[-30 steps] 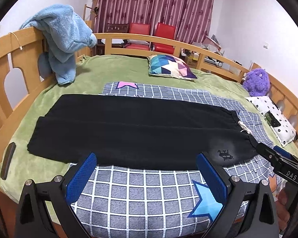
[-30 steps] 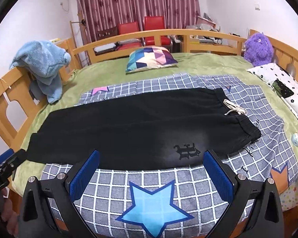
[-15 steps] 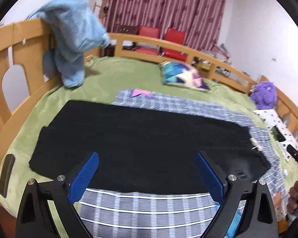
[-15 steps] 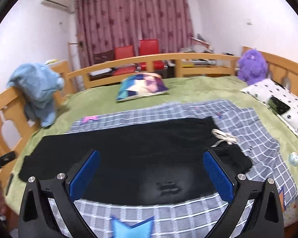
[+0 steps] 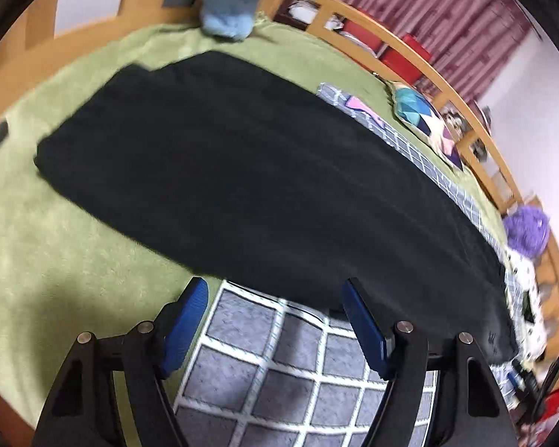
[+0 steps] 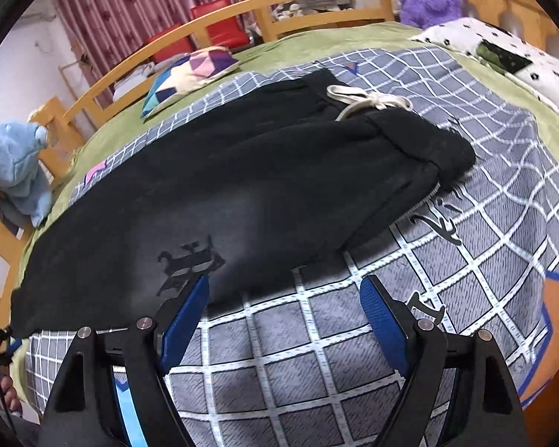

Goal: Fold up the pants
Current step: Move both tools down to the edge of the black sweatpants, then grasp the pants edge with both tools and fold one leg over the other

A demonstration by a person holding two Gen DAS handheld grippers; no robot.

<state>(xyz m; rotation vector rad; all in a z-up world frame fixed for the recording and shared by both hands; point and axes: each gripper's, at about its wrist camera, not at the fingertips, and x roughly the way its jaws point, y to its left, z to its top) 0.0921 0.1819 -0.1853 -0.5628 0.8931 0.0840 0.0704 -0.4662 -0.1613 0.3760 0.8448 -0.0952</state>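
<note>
Pants (image 6: 242, 171) lay flat on the bed, just ahead of both fingers. Only the right view showed the drawstring (image 6: 369, 102) and logo (image 6: 190, 264). The left gripper (image 5: 275, 320) and right gripper (image 6: 285, 320) had just been closing, still apart, nothing between them.
</note>
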